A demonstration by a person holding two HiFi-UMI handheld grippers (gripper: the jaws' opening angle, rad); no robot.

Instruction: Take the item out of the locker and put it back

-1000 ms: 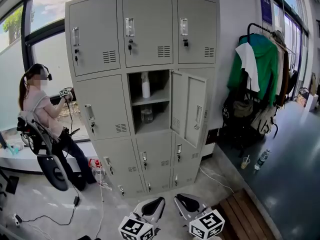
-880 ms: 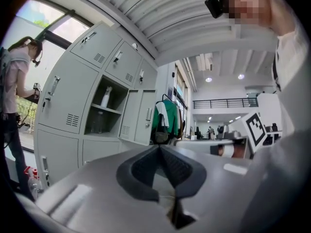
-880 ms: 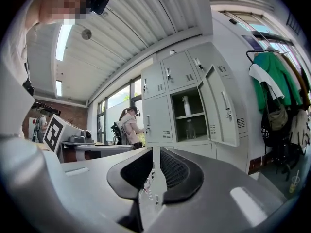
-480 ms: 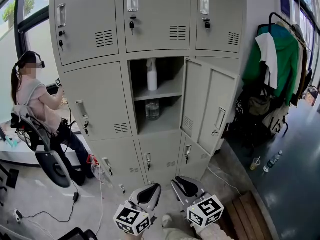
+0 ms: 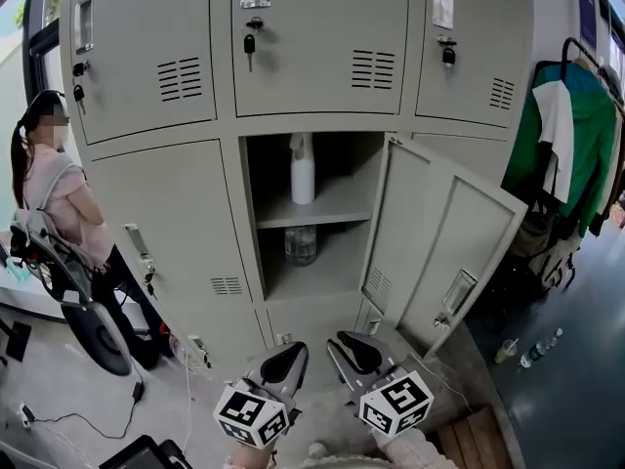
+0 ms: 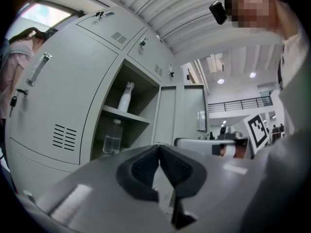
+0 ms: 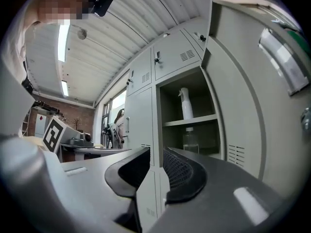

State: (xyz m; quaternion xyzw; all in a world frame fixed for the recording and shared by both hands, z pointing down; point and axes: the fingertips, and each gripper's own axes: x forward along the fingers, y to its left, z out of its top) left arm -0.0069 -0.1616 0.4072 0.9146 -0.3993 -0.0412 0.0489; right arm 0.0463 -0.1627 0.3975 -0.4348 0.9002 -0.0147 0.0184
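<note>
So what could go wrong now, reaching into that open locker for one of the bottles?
1. The open door juts out on the right, close to the reach path; bumping it could swing it.
2. The spray bottle is tall and narrow on the upper shelf, so a nudge may topple it.
3. The clear bottle sits under that shelf with little headroom; lifting it out could knock the shelf.
</note>
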